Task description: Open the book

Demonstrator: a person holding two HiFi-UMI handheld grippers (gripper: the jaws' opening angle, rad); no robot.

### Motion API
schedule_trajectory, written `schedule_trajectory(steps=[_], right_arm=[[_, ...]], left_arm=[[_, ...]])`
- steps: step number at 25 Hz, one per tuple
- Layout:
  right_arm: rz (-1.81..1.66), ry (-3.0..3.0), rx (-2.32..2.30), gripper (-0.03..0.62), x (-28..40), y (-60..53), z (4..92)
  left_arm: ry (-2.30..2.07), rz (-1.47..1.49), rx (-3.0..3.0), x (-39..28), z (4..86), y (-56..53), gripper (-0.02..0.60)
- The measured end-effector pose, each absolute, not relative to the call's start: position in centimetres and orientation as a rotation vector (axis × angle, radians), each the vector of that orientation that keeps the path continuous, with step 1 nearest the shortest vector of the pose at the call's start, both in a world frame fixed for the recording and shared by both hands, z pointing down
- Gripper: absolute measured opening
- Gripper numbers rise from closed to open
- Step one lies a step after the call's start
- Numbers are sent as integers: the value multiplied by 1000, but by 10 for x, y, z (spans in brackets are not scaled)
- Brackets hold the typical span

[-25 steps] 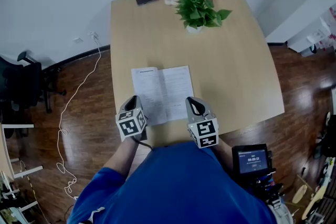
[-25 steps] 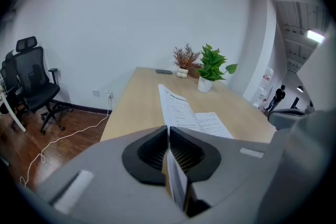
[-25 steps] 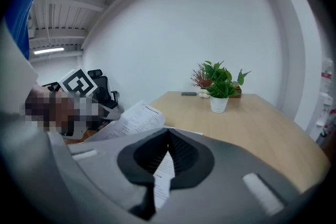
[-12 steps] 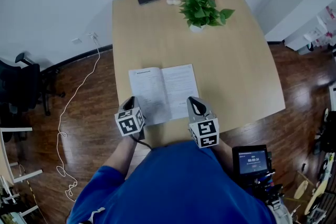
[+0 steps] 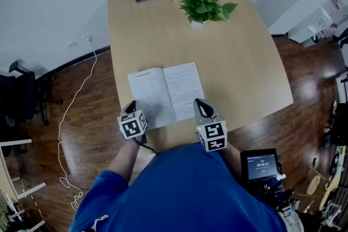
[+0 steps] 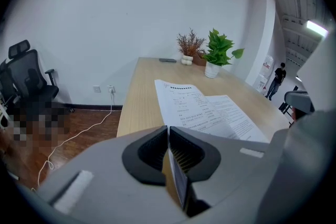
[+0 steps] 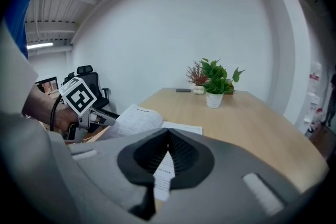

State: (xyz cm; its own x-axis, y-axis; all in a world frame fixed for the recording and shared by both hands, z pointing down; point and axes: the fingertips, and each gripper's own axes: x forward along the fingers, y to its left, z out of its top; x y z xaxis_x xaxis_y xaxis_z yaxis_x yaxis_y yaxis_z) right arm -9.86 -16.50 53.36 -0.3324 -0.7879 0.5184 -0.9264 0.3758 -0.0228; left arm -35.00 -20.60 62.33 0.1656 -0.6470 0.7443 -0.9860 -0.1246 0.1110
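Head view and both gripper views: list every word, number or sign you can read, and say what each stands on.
Book: a heading and printed lines on both open pages, too small to read in any view.
Screen at the lower right: pale digits, too blurred to read.
Left hand-held gripper and right hand-held gripper: their cubes bear black-and-white square patterns, no letters.
No text can be quoted.

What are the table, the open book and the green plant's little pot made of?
The table looks like wood or a wood-look laminate: even pale tan, smooth, with a low sheen. The book is paper: thin white printed pages, and the left one curves where it is lifted. The pot seems to be ceramic or plastic: plain white and smooth, but too small to tell which.
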Motion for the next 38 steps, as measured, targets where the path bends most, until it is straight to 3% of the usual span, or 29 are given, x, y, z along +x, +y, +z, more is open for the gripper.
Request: schedule_trajectory(steps=[14, 38], right_arm=[[472, -2173, 1497, 3, -91, -162, 538], [481, -2185, 1494, 3, -94, -166, 542]], left_arm=[[-1503, 912, 1797, -355, 655, -206, 6], [-1541, 906, 1804, -358, 653, -208, 6]])
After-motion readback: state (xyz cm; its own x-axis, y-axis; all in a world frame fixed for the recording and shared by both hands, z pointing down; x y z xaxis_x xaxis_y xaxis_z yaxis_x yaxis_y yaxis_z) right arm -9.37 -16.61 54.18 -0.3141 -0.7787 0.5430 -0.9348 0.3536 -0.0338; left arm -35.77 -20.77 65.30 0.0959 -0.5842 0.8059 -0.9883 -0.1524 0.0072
